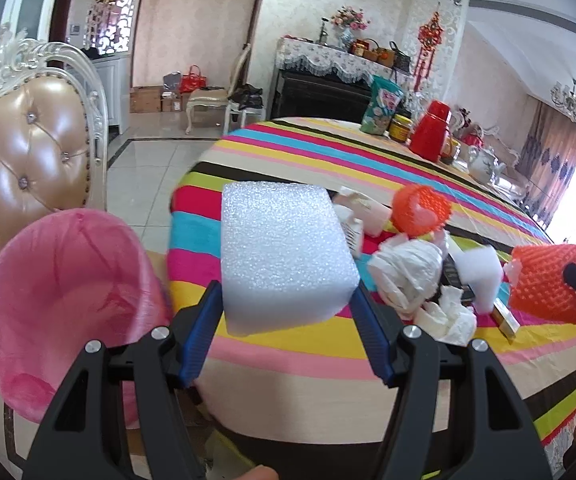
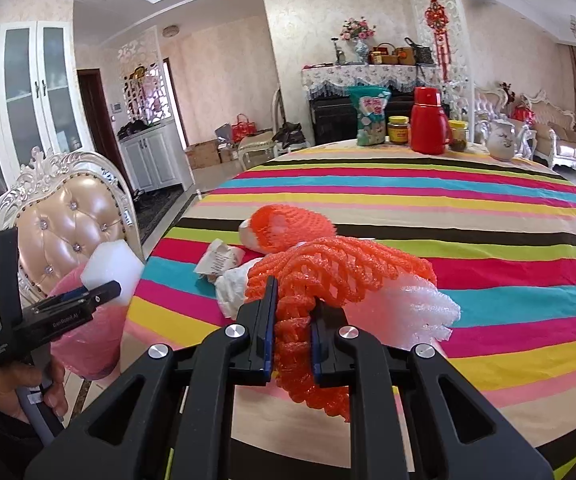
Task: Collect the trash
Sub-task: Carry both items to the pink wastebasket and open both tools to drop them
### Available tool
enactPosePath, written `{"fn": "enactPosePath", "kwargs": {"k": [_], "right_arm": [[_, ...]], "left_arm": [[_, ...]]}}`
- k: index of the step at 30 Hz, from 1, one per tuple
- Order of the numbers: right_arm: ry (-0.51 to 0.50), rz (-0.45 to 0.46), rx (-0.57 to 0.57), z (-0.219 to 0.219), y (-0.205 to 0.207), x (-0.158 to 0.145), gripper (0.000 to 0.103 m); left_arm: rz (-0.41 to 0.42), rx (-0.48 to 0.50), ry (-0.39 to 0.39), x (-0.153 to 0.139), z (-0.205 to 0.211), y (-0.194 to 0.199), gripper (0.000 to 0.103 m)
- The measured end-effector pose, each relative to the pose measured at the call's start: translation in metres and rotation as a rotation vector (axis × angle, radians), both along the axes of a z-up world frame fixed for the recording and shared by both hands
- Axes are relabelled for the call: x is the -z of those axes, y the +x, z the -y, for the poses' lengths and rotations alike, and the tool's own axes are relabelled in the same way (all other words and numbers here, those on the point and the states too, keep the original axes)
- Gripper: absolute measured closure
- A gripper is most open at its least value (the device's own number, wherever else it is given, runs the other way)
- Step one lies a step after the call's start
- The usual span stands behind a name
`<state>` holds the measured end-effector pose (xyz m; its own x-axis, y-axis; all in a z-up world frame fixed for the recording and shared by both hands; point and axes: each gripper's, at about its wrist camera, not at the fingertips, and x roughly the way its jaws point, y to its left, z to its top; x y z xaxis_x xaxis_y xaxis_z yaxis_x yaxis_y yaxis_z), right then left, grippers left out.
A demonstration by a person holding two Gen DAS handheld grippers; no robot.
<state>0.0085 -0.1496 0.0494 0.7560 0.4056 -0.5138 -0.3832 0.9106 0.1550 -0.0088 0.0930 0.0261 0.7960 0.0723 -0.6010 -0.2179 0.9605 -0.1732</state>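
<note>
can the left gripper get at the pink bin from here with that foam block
Probably yes. The left gripper holds the white foam block in its jaws, and the pink bin stands just to its left with its mouth open and nothing between them.

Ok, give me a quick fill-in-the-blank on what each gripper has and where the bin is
1. The left gripper holds a white ____ block.
2. The right gripper is shut on foam netting whose colour is ____.
3. The bin beside the table has a liner coloured ____.
4. On the far side of the table, the flask is ____.

Missing words: foam; orange; pink; red
</note>
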Motion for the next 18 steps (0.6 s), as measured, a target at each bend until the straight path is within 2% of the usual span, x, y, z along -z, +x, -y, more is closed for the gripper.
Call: {"fn": "enactPosePath", "kwargs": {"k": [9, 18], "right_arm": [[0.004, -0.024, -0.118, -0.061, 0.012, -0.002, 0.088], [-0.017, -0.028, -0.283, -0.164, 0.019, -0.007, 0.088]], "left_arm": [[0.039, -0.123, 0.02, -0.018, -0.057, -0.032, 0.04], [0.056, -0.243, 0.041, -0.028, -0.122, -0.069, 0.04]]}}
